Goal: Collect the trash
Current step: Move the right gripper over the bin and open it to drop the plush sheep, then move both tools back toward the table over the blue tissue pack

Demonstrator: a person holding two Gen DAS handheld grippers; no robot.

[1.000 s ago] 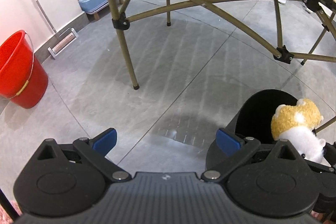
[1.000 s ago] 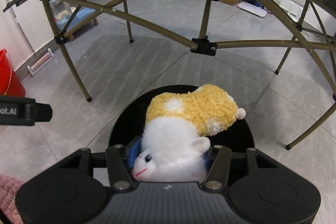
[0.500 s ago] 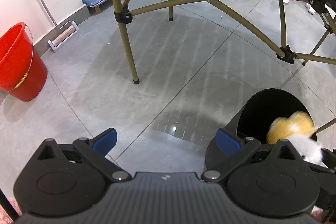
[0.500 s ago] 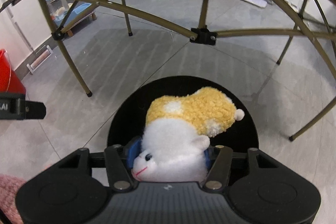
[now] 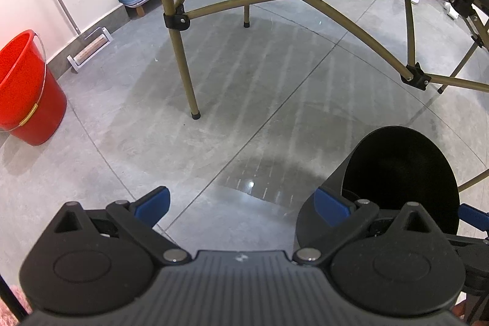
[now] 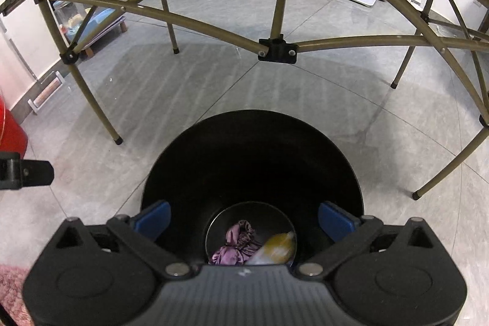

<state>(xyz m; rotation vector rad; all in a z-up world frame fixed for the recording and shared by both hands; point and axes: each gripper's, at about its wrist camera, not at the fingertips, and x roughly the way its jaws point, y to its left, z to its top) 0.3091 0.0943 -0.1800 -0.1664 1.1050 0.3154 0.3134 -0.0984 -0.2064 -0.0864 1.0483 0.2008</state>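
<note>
Your right tongs [image 6: 244,219] are opening, empty, above the bin [image 6: 253,161]; left tongs [image 5: 241,205] spread; a toy [image 6: 276,248], maybe, lies inside.

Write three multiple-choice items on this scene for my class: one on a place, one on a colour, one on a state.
1. Where does the yellow-and-white plush toy lie?
A. on the grey floor
B. at the bottom of the round black bin
C. in the red bucket

2. What colour is the crumpled satin cloth beside it?
A. purple
B. green
C. orange

3. How do the right gripper jaws stand?
A. clamped on the toy
B. shut, empty
C. opening, empty

Answers: B, it shows deep inside the bin; A, it looks purple; C, the blue pads stand wide apart above the bin.
</note>
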